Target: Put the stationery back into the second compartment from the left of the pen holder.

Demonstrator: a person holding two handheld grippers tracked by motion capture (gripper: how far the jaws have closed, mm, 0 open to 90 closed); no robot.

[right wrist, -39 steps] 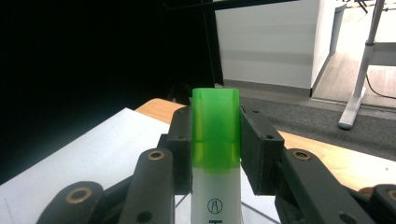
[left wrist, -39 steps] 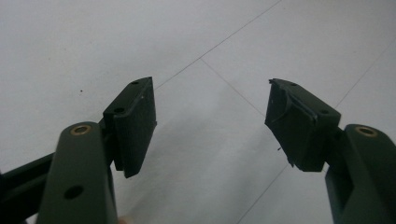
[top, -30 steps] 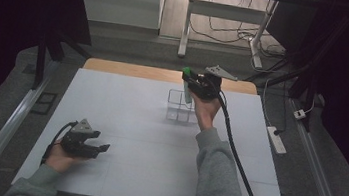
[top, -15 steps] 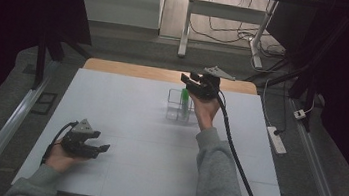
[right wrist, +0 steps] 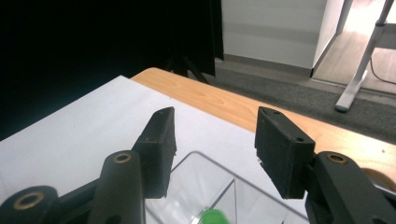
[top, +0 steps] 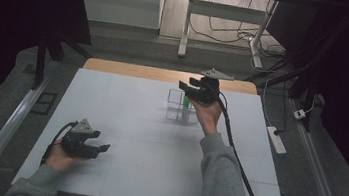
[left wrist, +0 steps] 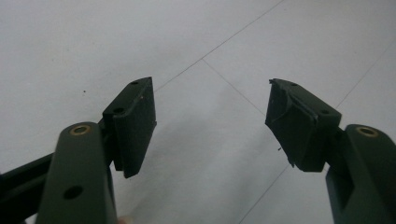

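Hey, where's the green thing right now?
In the high view the green object stands inside the clear plastic rack at the far middle of the white mat, just below the right gripper, whose jaws have just been opening with nothing between them.

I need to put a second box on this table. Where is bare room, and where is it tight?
The white table is bare left of the clear rack, and across the middle between the left tongs and the right sleeve. It is tight around the rack, where the right tongs hover, open.
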